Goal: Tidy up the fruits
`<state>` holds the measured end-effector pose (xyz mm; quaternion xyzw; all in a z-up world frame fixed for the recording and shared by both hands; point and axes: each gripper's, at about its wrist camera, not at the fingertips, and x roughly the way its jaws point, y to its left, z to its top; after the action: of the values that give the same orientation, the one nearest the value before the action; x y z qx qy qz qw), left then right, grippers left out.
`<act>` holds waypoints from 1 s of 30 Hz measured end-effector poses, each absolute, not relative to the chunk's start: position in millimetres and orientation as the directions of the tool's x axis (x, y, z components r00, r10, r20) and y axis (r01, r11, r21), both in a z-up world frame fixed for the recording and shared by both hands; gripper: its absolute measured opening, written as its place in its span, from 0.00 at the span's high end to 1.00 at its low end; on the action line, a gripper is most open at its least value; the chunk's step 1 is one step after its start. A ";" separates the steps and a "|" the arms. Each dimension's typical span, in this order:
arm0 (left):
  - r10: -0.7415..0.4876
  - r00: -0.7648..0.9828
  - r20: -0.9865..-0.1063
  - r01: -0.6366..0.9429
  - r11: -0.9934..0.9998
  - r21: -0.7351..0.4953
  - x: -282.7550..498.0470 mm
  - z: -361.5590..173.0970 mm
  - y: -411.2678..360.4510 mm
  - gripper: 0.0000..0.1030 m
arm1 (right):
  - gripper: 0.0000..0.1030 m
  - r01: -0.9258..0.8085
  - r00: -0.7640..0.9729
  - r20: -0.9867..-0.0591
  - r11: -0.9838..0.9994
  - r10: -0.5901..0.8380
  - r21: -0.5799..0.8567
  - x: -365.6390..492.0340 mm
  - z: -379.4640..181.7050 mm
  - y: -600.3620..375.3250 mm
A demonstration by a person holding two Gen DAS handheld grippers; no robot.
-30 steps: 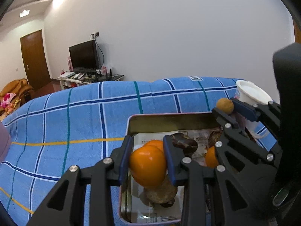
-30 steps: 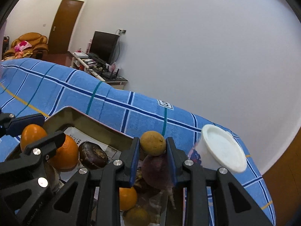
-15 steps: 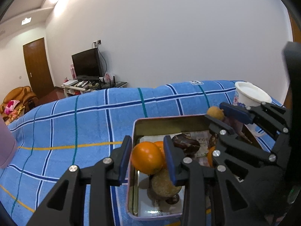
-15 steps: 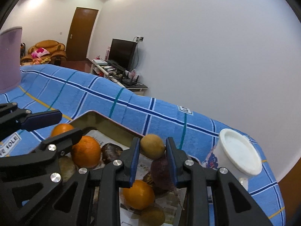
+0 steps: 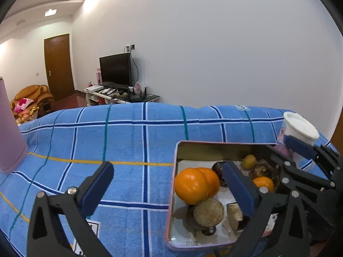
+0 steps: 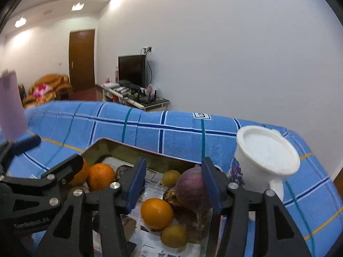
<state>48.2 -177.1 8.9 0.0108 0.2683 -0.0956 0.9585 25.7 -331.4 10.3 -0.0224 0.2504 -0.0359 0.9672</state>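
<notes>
A metal tin (image 5: 174,169) with a pink rim lies on the blue checked cloth and holds several fruits. My left gripper (image 5: 168,189) has its jaws opening wide. Between them, untouched, an orange (image 5: 191,186) rests in the tin's left end against a second orange (image 5: 212,182), with a brown round fruit (image 5: 209,212) below. My right gripper (image 6: 174,185) is over the tin (image 6: 111,147) with its jaws opening. The small yellow fruit (image 6: 170,177) lies free in the tin beyond them. A purple fruit (image 6: 193,189) sits by the right pad, and an orange (image 6: 156,213) lies below.
A white lidded cup (image 6: 265,150) stands just right of the tin, also the white cup (image 5: 300,128) in the left wrist view. A lilac container (image 5: 8,132) stands at the far left on the cloth. Blue cloth (image 5: 128,141) stretches left of the tin.
The left gripper let go of the orange, which now rests in the tin. The right gripper let go of the small yellow fruit into the tin. Both grippers drew back slightly.
</notes>
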 end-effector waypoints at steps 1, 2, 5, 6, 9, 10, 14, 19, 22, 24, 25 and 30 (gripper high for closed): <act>-0.176 0.840 -0.512 0.188 0.982 -0.029 48.0 9.1 -177.2 0.00 | 0.45 0.069 0.874 -0.480 0.997 -0.080 -0.040 24.1 10.4 -332.6; -0.170 0.844 -0.508 0.185 0.982 -0.022 47.5 9.2 -177.6 0.00 | 0.45 0.080 0.875 -0.477 0.996 -0.083 -0.026 22.9 10.6 -333.0; -0.171 0.836 -0.521 0.192 0.981 -0.015 50.2 7.3 -177.9 0.00 | 0.45 0.101 0.873 -0.477 0.994 -0.104 -0.031 22.2 9.9 -331.4; -0.176 0.829 -0.531 0.196 0.980 -0.019 51.2 5.8 -177.9 0.00 | 0.45 0.107 0.872 -0.477 0.994 -0.108 -0.030 21.6 9.6 -331.2; -0.189 0.818 -0.543 0.206 0.978 -0.031 57.4 3.1 -180.1 0.00 | 0.45 0.124 0.879 -0.465 0.992 -0.107 0.006 18.4 11.7 -335.8; -0.195 0.815 -0.546 0.212 0.977 -0.034 57.9 2.4 -181.1 0.00 | 0.45 0.128 0.882 -0.458 0.992 -0.106 0.017 16.6 12.5 -338.7; -0.195 0.802 -0.564 0.229 0.973 -0.011 60.2 -1.8 -187.2 0.00 | 0.23 0.168 0.897 -0.423 0.984 -0.131 0.053 11.3 13.8 -343.7; -0.191 0.800 -0.569 0.241 0.971 0.013 57.8 -1.9 -193.2 0.00 | 0.22 0.197 0.897 -0.410 0.980 -0.168 0.031 10.0 13.2 -340.3; -0.192 0.798 -0.571 0.243 0.970 0.013 54.5 -2.3 -192.6 0.00 | 0.22 0.223 0.899 -0.392 0.975 -0.195 0.025 6.2 14.1 -339.7; -0.192 0.803 -0.564 0.241 0.970 0.013 51.0 -1.3 -191.1 0.00 | 0.22 0.233 0.905 -0.372 0.972 -0.206 0.028 1.6 15.3 -339.7; -0.191 0.808 -0.557 0.239 0.971 0.015 48.0 0.4 -189.6 0.00 | 0.22 0.238 0.909 -0.359 0.971 -0.212 0.029 -1.4 15.9 -339.4; -0.182 0.829 -0.529 0.233 0.972 0.032 34.6 3.4 -186.5 0.00 | 0.22 0.237 0.926 -0.307 0.971 -0.220 0.019 -18.9 19.2 -334.7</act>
<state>34.6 -186.5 3.4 0.0474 0.2715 -0.1086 0.9551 -18.9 -334.7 19.2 0.0277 0.1534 -0.1165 0.9809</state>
